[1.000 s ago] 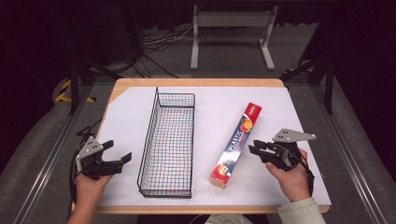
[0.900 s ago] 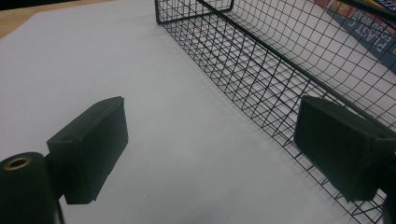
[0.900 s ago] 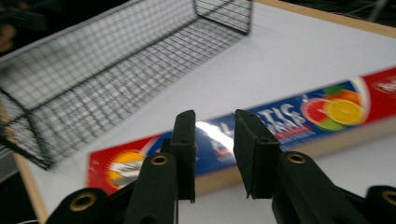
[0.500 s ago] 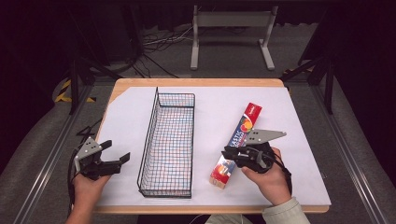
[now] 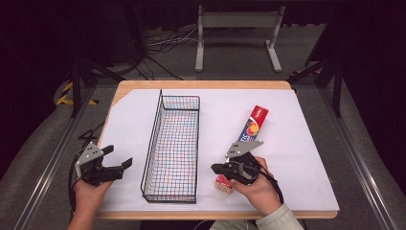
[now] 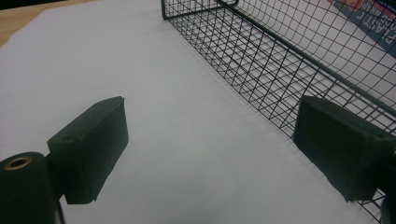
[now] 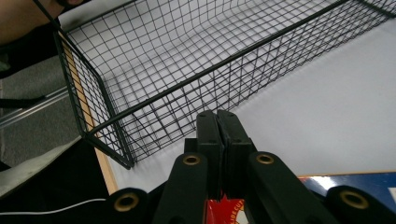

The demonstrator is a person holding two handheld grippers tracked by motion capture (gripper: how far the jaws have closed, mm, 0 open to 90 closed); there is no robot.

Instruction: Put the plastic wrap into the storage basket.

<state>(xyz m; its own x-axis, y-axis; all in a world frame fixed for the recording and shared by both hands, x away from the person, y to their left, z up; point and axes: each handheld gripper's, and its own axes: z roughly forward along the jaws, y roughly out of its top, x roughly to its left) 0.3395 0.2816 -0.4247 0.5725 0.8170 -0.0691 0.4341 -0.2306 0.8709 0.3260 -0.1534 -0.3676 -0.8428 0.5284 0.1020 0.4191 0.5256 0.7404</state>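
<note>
A long box of plastic wrap (image 5: 253, 125), red at its ends and blue in the middle, lies on the white table cover to the right of a black wire basket (image 5: 172, 148). My right gripper (image 5: 216, 168) hovers over the box's near end, pointing left at the basket, jaws pressed together with nothing between them. In the right gripper view the shut tips (image 7: 217, 116) face the basket wall (image 7: 187, 56), and the box (image 7: 224, 210) shows beneath them. My left gripper (image 5: 118, 156) stands open to the left of the basket; its jaws (image 6: 212, 149) are wide apart over bare cover beside the basket (image 6: 280, 70).
The white cover (image 5: 311, 158) spreads over a wooden table whose edge (image 5: 201, 85) shows at the back. A grey metal stand (image 5: 237, 28) and cables lie on the floor beyond. The basket holds nothing.
My right gripper has swung left from beside the box to over its near end, and its jaws have come together. The left gripper has stayed put.
</note>
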